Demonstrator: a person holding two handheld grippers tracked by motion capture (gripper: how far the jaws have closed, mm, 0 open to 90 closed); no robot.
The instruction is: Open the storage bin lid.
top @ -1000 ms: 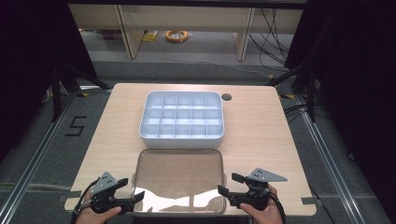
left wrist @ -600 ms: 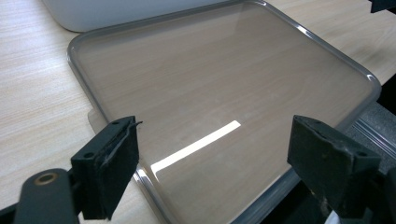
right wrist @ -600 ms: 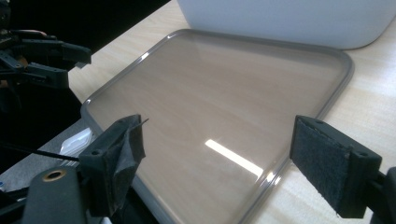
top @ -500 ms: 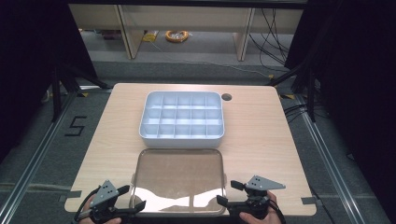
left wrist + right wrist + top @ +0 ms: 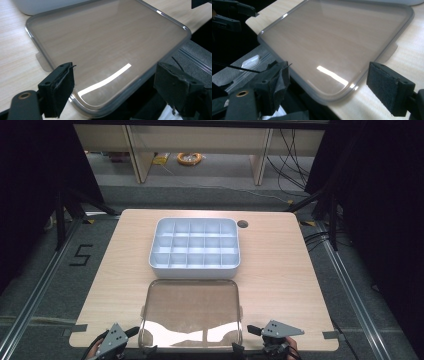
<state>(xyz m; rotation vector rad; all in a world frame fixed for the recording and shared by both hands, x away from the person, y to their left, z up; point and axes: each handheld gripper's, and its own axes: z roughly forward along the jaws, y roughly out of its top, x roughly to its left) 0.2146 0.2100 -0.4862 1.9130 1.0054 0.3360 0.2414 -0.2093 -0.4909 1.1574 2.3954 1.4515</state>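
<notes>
Left claw [image 5: 113, 87] is spread wide at the near left corner of the clear lid [image 5: 191, 312], gripping nothing. Right claw [image 5: 334, 86] is spread likewise at its near right corner. The lid lies flat on the worktop [image 5: 280, 270], just before the white compartment tray [image 5: 195, 247].

Clear lid [image 5: 342, 42] on wooden table [image 5: 412, 70], near corner between wide-open right gripper [image 5: 329, 85], apparently untouched.
</notes>
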